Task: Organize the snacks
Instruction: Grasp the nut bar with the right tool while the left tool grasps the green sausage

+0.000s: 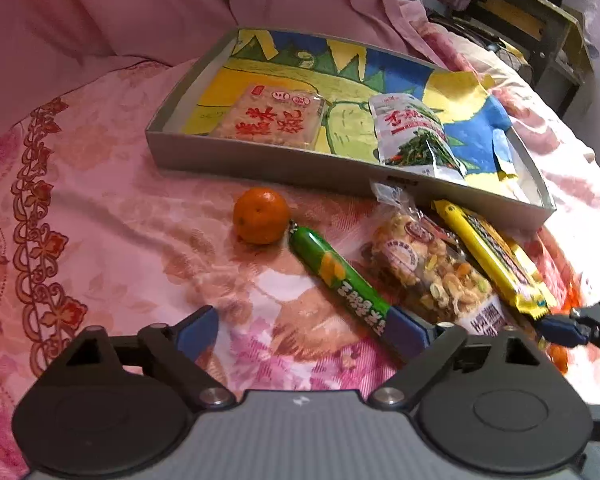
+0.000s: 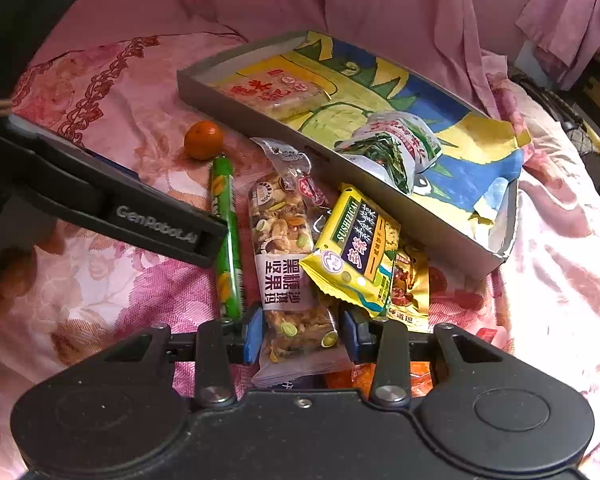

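the right gripper point(image 2: 300, 338) is clamped on the near end of the nut bar point(image 2: 286, 240), a clear-wrapped packet lying on the pink floral bedspread point(image 2: 120, 280), its far end close to the front wall of the grey tray point(image 2: 240, 114). the left gripper point(image 1: 300, 332) hangs slack and wide just beside it, with nothing between its pads; its right finger sits against the tail of the green sausage stick point(image 1: 340, 276).

two packets are already in the tray — a rice cracker pack point(image 1: 274, 116) on the left and a white-and-green vegetable pouch point(image 1: 414, 140) toward the right — so there looks to be bare floor between them. still outside: the small orange point(image 1: 261, 216), the sausage stick, and the yellow packet point(image 2: 356, 252), whose corner overlaps the nut bar's right side.

to do this lift cleanly, i'd raise the bar straight up first so it slides out from under that yellow corner without dragging it, then carry it over the tray wall high enough for the dangling far end to clear. the hold is at one end only, so the bar will likely droop — a slow carry and a low release would suit it.
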{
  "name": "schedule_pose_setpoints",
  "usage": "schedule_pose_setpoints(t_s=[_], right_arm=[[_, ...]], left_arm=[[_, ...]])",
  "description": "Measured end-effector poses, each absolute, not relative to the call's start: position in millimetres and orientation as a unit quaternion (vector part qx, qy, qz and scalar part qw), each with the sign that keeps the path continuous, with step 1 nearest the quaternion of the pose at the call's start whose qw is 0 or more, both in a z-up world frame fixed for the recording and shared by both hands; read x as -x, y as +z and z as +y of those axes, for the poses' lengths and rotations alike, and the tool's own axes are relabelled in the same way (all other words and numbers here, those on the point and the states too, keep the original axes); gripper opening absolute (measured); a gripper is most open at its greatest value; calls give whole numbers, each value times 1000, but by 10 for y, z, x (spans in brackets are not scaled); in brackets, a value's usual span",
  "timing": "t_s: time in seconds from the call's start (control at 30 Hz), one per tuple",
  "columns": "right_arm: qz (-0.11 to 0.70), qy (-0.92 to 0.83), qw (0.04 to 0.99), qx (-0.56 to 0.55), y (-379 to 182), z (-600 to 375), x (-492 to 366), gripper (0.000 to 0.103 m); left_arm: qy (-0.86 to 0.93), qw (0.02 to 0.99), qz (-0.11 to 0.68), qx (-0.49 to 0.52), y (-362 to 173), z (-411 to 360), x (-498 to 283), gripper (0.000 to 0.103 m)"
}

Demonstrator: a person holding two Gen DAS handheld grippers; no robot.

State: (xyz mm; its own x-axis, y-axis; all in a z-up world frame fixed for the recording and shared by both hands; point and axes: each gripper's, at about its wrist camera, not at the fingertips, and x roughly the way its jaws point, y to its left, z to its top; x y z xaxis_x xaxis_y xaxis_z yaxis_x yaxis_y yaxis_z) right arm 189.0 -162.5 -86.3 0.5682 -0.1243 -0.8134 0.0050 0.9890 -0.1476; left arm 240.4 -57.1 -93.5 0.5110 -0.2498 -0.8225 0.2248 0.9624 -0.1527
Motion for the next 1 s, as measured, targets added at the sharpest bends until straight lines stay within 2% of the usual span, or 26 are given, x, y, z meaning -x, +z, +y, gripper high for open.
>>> schedule_pose_setpoints(t_s=[0.3,0.47,0.6,0.7,0.87,1.0], right_arm=[[464,-41,883,55,-850,-1679,-1896,41],[464,-43,883,54,-860,-1670,-1907,41],[463,-44,884,50,-858,-1675,-1899,41],[463,-44,884,47,-857,-1672,-1892,41],[461,-43,885,51,-878,-1631,-1884,42],[461,-28,886,33,-886,-1611,-1858,41]], left_arm=[[-143,873,467,-4,-950,-693,-2410,96],[-138,875,464,-17,-1007,-740,-2435,102],[-129,879,457,-47,-1061,-845,-2469,102],[-128,878,456,-74,-1046,-872,-2431,92],[-127,865,479,-70,-942,-714,-2390,64],[-127,847,515,-42,-903,-486,-2353,55]])
